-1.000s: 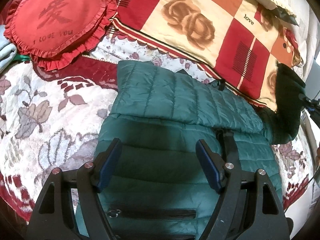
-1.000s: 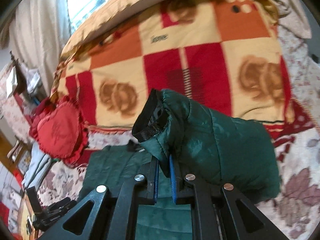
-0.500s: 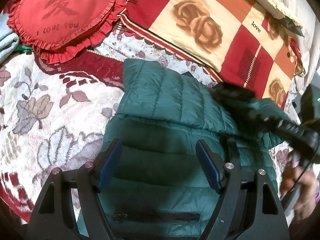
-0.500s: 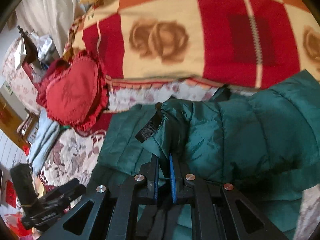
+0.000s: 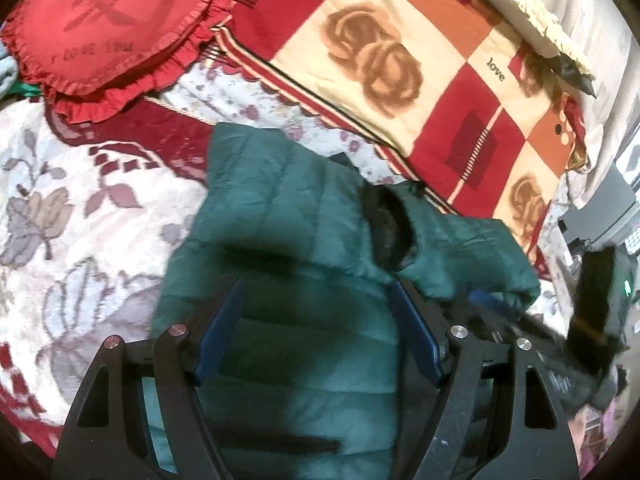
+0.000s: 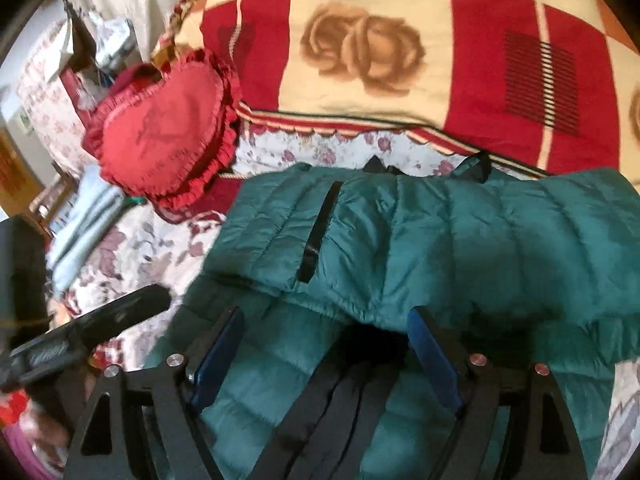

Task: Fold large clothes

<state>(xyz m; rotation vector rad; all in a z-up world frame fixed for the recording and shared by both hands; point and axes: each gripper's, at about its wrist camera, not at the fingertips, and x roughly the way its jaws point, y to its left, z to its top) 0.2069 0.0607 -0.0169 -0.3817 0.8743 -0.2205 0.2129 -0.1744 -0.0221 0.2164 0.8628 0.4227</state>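
Here, puffy quilted green jacket [image 6: 460, 240] lies on floral bedspread [image 5: 80, 216].

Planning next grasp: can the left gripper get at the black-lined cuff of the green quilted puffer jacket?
Probably yes. The left gripper is open above the green quilted puffer jacket; the black-lined cuff lies exposed just ahead, nothing covering it.

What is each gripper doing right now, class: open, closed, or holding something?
Left gripper: open, holding nothing, over the green jacket.
Right gripper: open, holding nothing, above the jacket.
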